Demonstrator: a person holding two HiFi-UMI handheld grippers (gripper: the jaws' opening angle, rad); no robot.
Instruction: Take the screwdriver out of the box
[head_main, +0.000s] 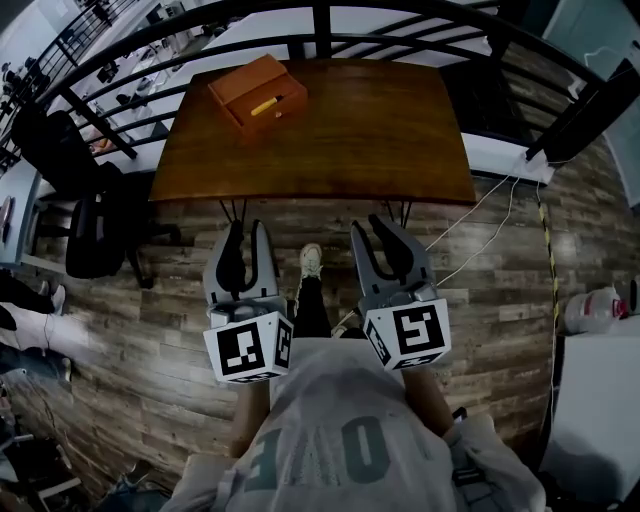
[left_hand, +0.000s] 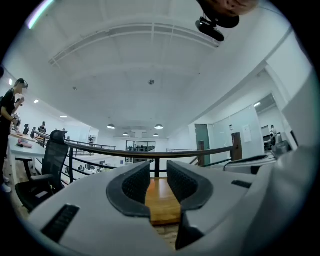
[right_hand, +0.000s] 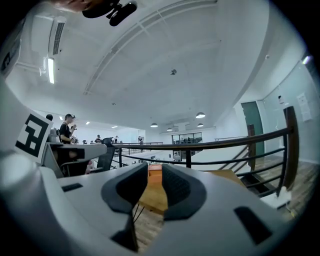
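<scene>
Your left gripper (head_main: 248, 228) and right gripper (head_main: 371, 225) hang narrowly parted, empty, since the screwdriver (head_main: 265, 106) lies in the box (head_main: 240, 85) at eleven o'clock.

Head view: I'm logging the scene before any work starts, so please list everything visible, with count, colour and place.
Rectangular wooden table: one, dark brown, top centre.
Open wooden box: one, orange-brown, on the table's far left corner.
Yellow-handled screwdriver: one, yellow, lying in the box.
Metal railing: one, black, behind the table.
Office chair: one, black, left of the table.
Cables: several, white, on the floor at right.
Plank floor: one, grey-brown, under everything.
Left tool: one, grey, jaws slightly apart, empty, short of the table.
Right tool: one, grey, jaws slightly apart, empty.
Person's shoe: one, white, between the tools.
</scene>
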